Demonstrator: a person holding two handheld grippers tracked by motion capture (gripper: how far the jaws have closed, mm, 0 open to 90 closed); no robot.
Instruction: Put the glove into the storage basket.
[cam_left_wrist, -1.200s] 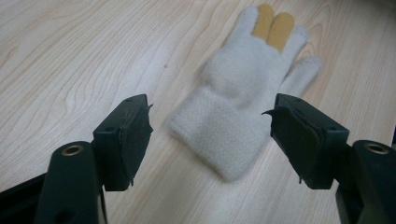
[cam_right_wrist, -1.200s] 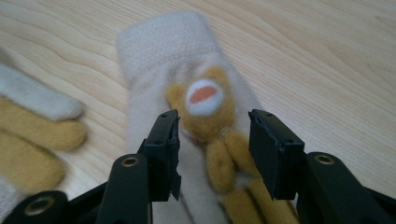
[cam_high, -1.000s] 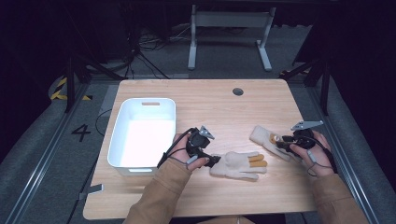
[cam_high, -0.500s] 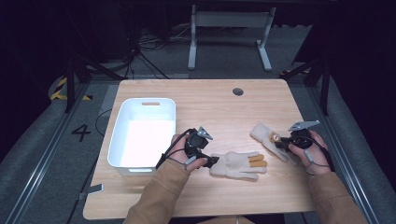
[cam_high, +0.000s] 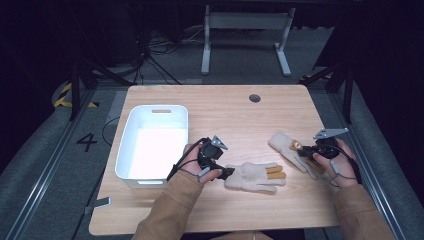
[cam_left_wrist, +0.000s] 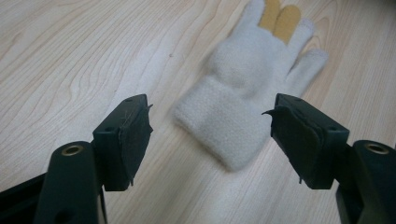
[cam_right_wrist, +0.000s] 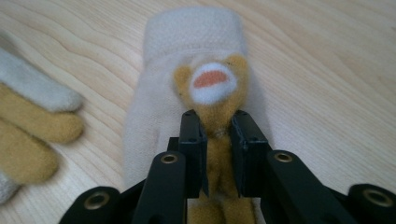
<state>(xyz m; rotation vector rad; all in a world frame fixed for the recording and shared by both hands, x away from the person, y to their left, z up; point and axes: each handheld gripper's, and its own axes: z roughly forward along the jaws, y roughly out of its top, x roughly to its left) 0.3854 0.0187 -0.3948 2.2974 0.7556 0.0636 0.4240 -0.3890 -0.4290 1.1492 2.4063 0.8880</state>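
jaws of left gripper (cam_left_wrist: 210, 140) wide apart around cream glove (cam_left_wrist: 247, 98) cuff, right gripper (cam_right_wrist: 217, 140) clamped on second glove (cam_right_wrist: 187, 84)

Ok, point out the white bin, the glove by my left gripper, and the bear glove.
white bin (cam_high: 129, 131), high view, left rim.
glove (cam_left_wrist: 236, 79), left gripper view, back of the hand.
bear glove (cam_right_wrist: 189, 35), right gripper view, cuff.

Pale wooden table (cam_high: 235, 107), grey carpet floor (cam_high: 45, 150), metal desk frame (cam_high: 245, 30) behind, dark room.
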